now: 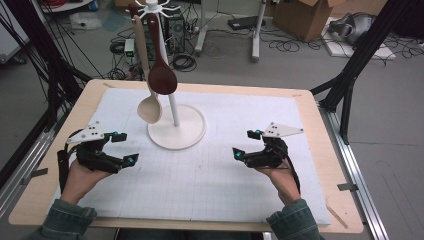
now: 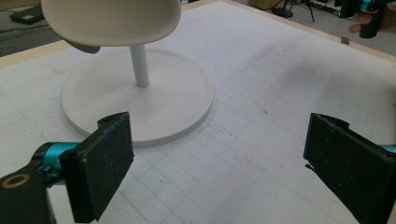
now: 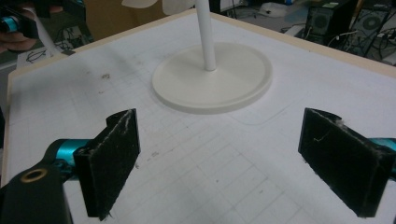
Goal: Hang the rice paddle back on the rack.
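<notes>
Both grippers, left gripper (image 1: pixel 125 148) and right gripper (image 1: pixel 246 144), rested wide open, holding nothing; spoons (image 1: pixel 162 75) hung on the stand (image 1: pixel 176 131), so neither needed support.

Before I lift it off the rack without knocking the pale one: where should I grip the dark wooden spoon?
Grip the dark spoon on its straight handle, above the bowl, coming from the right side. It hangs bowl-down, and the pale spoon hangs close at its left.
</notes>
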`<act>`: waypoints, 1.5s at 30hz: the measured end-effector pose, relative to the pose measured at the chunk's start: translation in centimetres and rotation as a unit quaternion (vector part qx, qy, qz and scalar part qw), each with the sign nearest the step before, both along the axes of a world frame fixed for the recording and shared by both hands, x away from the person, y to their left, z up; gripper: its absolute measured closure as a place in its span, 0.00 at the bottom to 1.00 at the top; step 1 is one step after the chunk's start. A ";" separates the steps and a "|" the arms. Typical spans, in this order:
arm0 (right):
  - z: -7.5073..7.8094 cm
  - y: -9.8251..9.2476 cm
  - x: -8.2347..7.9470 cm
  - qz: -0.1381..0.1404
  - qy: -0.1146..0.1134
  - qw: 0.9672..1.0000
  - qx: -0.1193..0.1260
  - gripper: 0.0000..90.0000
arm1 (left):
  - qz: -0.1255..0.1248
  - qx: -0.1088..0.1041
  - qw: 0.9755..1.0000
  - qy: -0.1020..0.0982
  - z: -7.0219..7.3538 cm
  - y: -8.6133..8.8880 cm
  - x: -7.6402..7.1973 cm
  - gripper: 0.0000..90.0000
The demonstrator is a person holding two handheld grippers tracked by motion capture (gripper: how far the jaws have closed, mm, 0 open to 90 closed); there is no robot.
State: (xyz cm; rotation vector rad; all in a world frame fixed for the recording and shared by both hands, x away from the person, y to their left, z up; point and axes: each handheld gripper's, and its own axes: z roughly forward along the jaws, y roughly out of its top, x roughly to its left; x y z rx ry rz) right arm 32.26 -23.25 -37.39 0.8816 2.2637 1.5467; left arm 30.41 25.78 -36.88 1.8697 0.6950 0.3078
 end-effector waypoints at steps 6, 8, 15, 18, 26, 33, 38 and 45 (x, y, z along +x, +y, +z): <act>-1.2 -0.9 -1.0 -0.014 0.005 1.000 0.004 0.13 | 0.000 0.002 1.000 0.002 -0.2 -0.1 0.1 0.09; -1.5 -1.2 -1.3 -0.018 0.008 1.000 0.002 0.13 | 0.000 0.003 1.000 0.002 -0.2 0.0 0.1 0.09; -2.3 -2.2 -2.2 -0.029 0.010 1.000 -0.001 0.13 | 0.001 0.006 1.000 0.004 -0.7 0.0 0.2 0.09; -2.5 -2.7 -2.6 -0.035 0.011 0.999 0.000 0.13 | 0.001 0.007 1.000 0.006 -0.9 0.0 0.3 0.09; -3.2 -3.6 -3.5 -0.047 0.020 0.999 -0.003 0.13 | -0.001 0.008 1.000 0.009 -1.3 -0.1 0.4 0.09; -3.6 -4.1 -4.1 -0.051 0.025 0.998 -0.005 0.13 | -0.004 0.012 1.000 0.012 -1.7 -0.1 0.5 0.09; -3.9 -4.3 -4.4 -0.052 0.025 0.998 -0.006 0.14 | -0.007 0.014 1.000 0.016 -1.9 -0.3 0.5 0.09; -4.3 -4.2 -4.6 -0.050 0.028 0.998 -0.003 0.14 | -0.010 0.014 1.000 0.018 -2.1 -0.4 0.7 0.09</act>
